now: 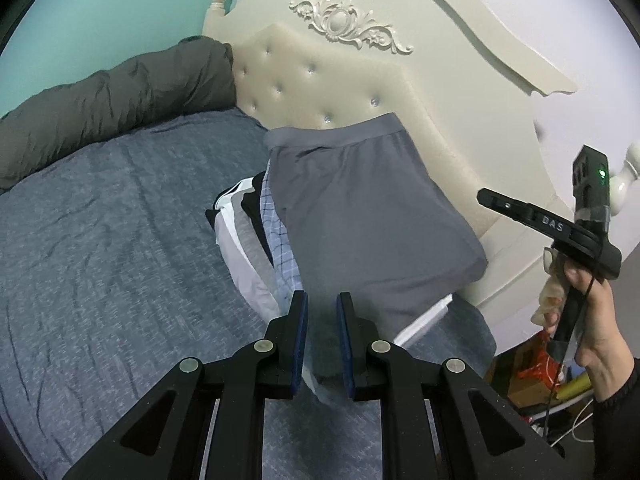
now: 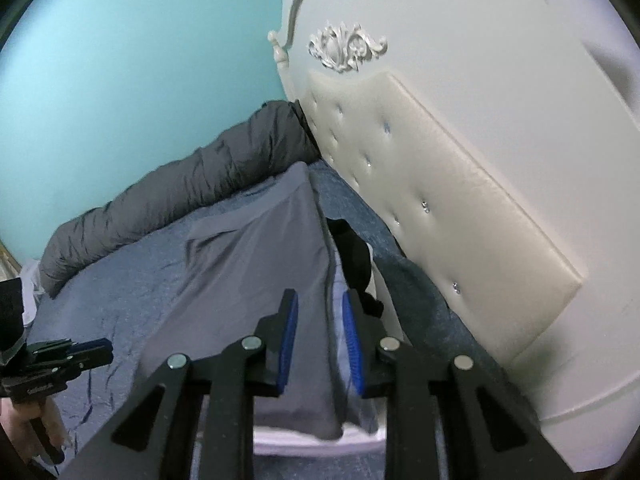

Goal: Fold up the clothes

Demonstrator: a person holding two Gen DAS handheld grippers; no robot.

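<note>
Left wrist: one stack of clothes [image 1: 304, 232], two grippers.

Folded shorts [image 1: 360, 208] atop a stack of clothes [image 1: 256, 248] on the bed [image 1: 100, 240], headboard [image 1: 344, 92] behind, rolled duvet [image 1: 112, 100] at the bed's far left edge.

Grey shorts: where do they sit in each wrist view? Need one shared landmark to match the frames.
Left wrist view: grey shorts fill the centre, on top of the clothes pile, waistband toward the padded headboard.
Right wrist view: grey shorts at centre, reaching down between the fingers of that claw.
Shared landmark: the carved ornament above the padded panel.
</note>
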